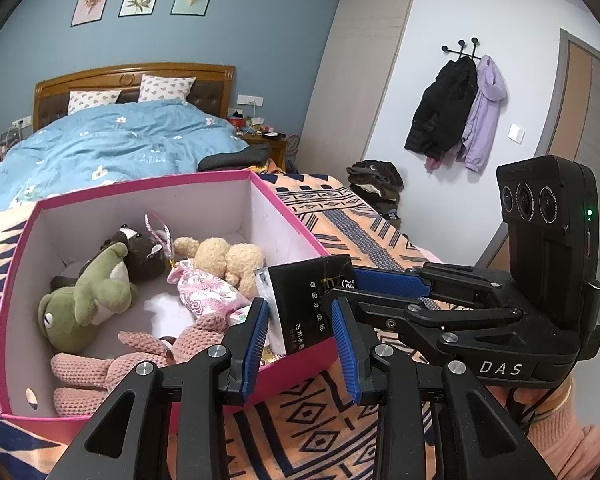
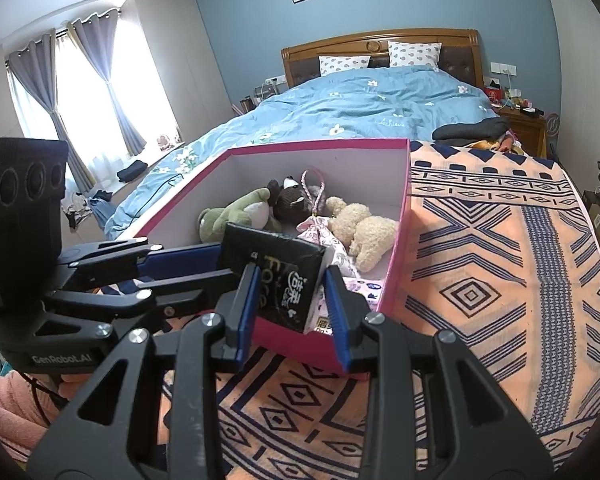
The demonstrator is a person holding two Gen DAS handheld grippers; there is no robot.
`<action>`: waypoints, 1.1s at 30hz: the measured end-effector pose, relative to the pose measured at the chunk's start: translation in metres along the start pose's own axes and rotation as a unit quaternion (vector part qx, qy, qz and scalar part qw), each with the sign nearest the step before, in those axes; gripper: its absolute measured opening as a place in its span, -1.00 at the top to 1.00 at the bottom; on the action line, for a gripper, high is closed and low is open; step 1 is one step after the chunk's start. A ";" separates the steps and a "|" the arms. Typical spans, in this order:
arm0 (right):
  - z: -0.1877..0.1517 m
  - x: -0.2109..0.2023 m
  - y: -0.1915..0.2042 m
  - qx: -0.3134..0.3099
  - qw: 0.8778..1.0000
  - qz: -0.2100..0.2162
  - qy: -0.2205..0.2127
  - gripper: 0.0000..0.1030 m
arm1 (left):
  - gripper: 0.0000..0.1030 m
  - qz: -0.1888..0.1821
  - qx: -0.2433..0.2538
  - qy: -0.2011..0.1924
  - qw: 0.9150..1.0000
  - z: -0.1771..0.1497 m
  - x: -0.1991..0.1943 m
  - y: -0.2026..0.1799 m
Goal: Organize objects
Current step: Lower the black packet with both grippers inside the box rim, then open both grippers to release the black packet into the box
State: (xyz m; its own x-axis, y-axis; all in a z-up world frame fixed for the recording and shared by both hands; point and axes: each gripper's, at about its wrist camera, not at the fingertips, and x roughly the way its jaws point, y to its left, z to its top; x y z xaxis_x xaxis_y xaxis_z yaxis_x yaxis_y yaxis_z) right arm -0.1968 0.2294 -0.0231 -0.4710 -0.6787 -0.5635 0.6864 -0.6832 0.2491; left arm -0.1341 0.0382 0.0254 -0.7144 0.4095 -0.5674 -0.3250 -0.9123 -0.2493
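A black tissue pack [image 1: 304, 296] [image 2: 276, 264] hangs tilted over the near corner of the pink box [image 1: 140, 186] [image 2: 320, 144]. In the left wrist view my left gripper [image 1: 300, 344] is shut on its lower part, a blue pad against each side. My right gripper [image 2: 292, 312] is likewise shut on the pack, and in the left wrist view the right gripper [image 1: 342, 284] reaches it from the right. The left gripper [image 2: 226, 260] meets the pack's left edge. Inside the box lie a green frog [image 1: 88, 292], a brown bear [image 1: 140, 252], a beige bear [image 1: 224, 256], a pink knitted toy [image 1: 140, 356] and a patterned pouch [image 1: 208, 288].
The box stands on an orange patterned blanket [image 2: 480, 260] at the foot of a bed with a blue duvet [image 1: 120, 144]. A cluttered nightstand [image 2: 528, 120] stands beside the headboard. Coats [image 1: 460, 108] hang on the wall above a clothes pile [image 1: 376, 184]. A pink sleeve [image 1: 560, 428] is at lower right.
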 end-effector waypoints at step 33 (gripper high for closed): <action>-0.002 0.032 -0.008 0.018 0.998 -0.032 0.041 0.26 | 0.30 0.009 -0.040 0.040 0.998 -0.010 0.025 0.021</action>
State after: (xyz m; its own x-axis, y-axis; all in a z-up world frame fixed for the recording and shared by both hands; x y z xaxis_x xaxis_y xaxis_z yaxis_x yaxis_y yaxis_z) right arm -0.2161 0.2137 -0.0440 -0.4648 -0.6103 -0.6415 0.6352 -0.7345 0.2386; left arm -0.1526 0.0288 -0.0014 -0.6662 0.3948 -0.6326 -0.2604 -0.9181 -0.2988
